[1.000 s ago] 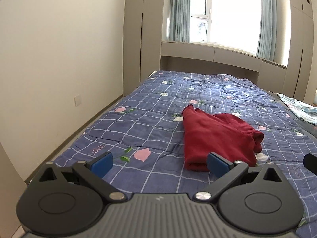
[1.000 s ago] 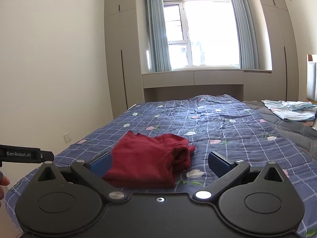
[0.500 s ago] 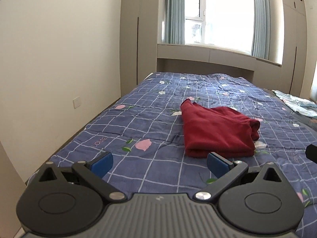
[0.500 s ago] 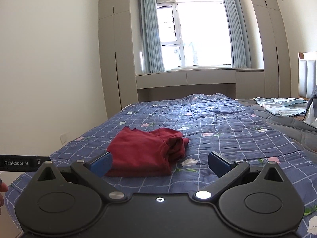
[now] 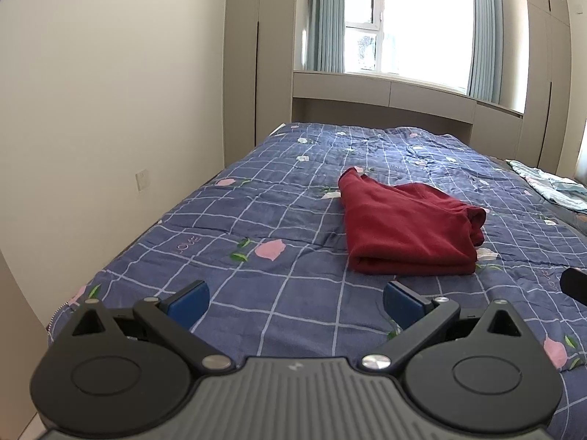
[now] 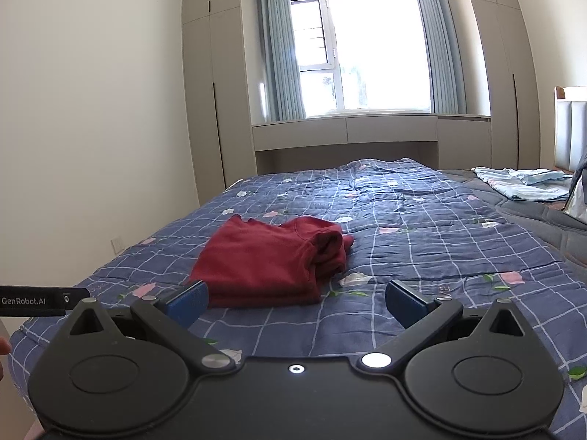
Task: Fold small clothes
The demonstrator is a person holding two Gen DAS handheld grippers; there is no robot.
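Bedroom; work surface is a bed (image 5: 279, 220) with a blue checked quilt. Left gripper (image 5: 295, 302) and right gripper (image 6: 295, 302): jaws spread wide, holding nothing, clear of the cloth. Just beyond them, the red garment (image 6: 268, 260) lies folded into a compact stack on the quilt. Far right, light blue clothes (image 6: 524, 185) lie loose. Judgement: red item done; light blue ones apparently remain.

A dark red garment (image 5: 407, 231) lies on a blue checked quilt (image 5: 286, 198) with pink flowers.
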